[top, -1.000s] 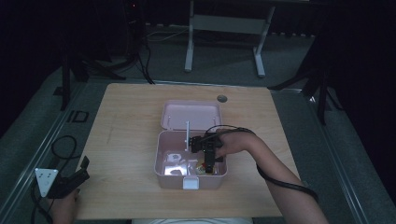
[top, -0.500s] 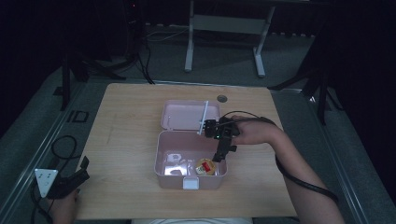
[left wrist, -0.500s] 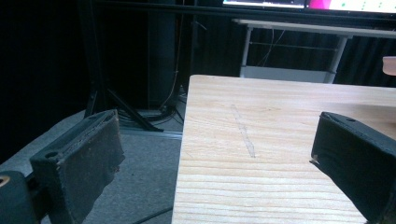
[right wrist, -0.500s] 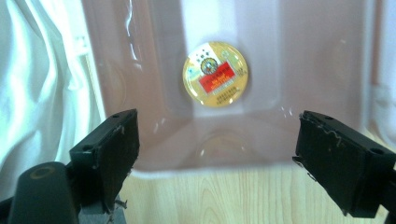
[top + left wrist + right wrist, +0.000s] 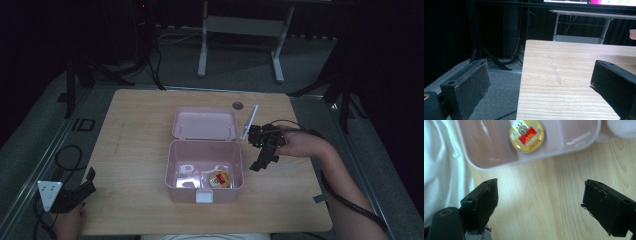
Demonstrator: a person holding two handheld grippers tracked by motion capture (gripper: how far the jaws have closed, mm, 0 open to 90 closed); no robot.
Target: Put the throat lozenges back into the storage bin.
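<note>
A pink lunch box (image 5: 175,184) stands open in the middle of the wooden table (image 5: 135,135), its lid (image 5: 204,123) laid back behind it. Inside, on the right, lies a round yellow item with a red label (image 5: 219,179) (image 5: 526,135). My right gripper (image 5: 261,162) hovers just right of the box, open and empty, its jaws pointing down at the bare wood. Down at the table's near left corner, my left gripper (image 5: 82,187) is open with nothing between its jaws; its own view looks along the table's left edge.
A small round hole (image 5: 238,105) sits in the table behind the lid. A cable (image 5: 65,155) loops on the floor at the left. Metal stand legs (image 5: 240,45) rise beyond the far edge. White cloth (image 5: 441,170) lies near the box's front.
My right gripper has lifted out of the box and moved to the right of it, open, leaving the round yellow item inside. The left gripper has stayed put.
</note>
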